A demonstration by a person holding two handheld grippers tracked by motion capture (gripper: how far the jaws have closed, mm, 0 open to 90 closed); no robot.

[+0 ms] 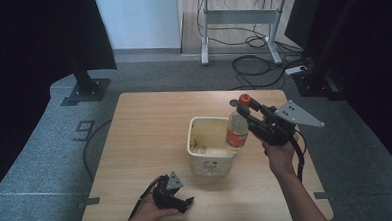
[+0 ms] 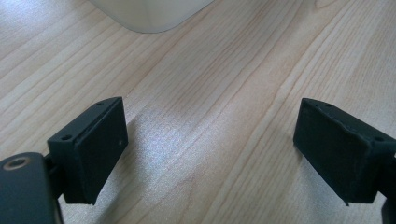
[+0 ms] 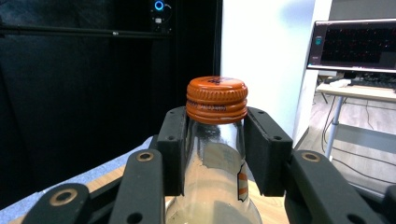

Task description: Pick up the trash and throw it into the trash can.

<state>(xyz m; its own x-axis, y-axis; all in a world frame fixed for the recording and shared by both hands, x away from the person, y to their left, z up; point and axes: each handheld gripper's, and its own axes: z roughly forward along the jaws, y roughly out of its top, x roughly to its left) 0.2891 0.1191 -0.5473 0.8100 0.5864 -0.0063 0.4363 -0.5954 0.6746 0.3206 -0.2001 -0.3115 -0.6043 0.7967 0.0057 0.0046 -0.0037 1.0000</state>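
Pinched at its neck by the clenched right gripper point(image 3: 215, 154), a clear orange-capped glass bottle point(image 3: 215, 140) is held centre-frame, its base cut off; the left gripper point(image 2: 210, 149) is released.

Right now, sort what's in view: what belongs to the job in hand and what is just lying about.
In the job:
- bottle, orange cap, clamped by the right hand-held gripper
- cream tub

Lying about:
- left hand-held gripper, open, idle on the table
- floor cables
- far desk

Clear bottle point(image 1: 237, 128) w/ orange cap point(image 3: 216, 100), upright, held by neck over cream tub's point(image 1: 201, 155) right rim.
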